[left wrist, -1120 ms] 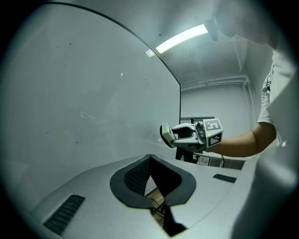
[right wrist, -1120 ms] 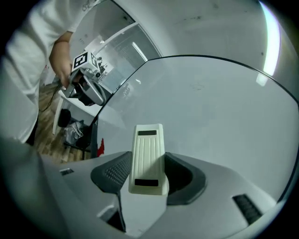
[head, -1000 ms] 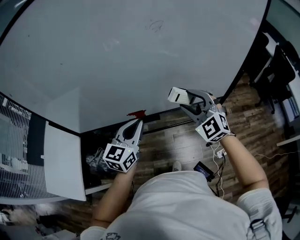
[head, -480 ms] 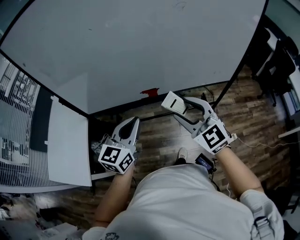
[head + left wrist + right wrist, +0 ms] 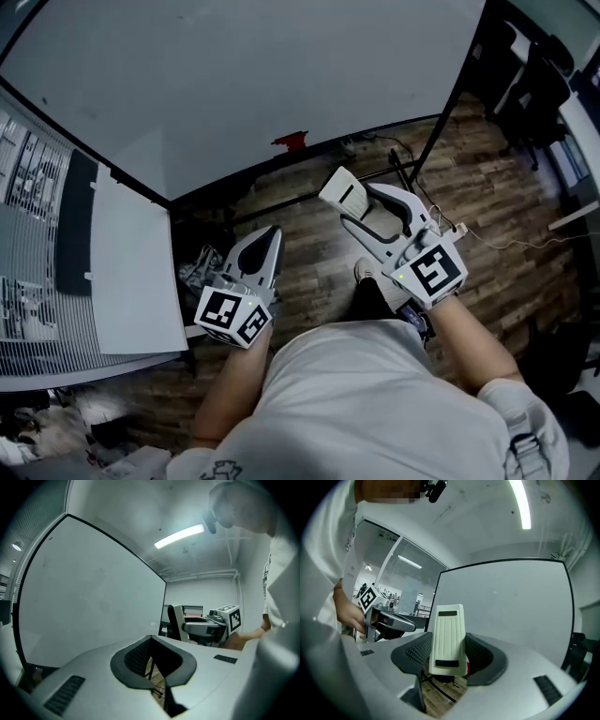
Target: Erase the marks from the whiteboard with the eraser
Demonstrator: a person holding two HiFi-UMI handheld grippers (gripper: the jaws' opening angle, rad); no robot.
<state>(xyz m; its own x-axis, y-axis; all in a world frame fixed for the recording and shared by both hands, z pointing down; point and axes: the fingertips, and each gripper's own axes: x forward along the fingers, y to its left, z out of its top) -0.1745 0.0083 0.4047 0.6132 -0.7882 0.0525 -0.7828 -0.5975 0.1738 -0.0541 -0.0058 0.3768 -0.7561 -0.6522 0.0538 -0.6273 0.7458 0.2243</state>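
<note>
We have the eraser [image 5: 447, 639] clamped in the right gripper [image 5: 359, 208]. Its jaws are narrowed onto the two long sides near the lower end, so most of the body stands out beyond them. It hangs above the wooden floor [image 5: 309, 272], near the lower edge of the whiteboard [image 5: 234, 75] and not touching it. The left gripper [image 5: 266, 242] sits lower, its jaws drawn together on nothing.

We judge the eraser to be a light, stiff plastic shell with a ribbed back. It should take a firm squeeze without giving. Its wiping face is turned away from us, so we cannot say how soft it is. The sides look smooth, and with the hold set near one end we expect wiping pressure could pivot the eraser or slide it between the pads. A hold nearer mid-length, square across the long sides, would steady it. On the part of the board in view we make out no clear marks.
</note>
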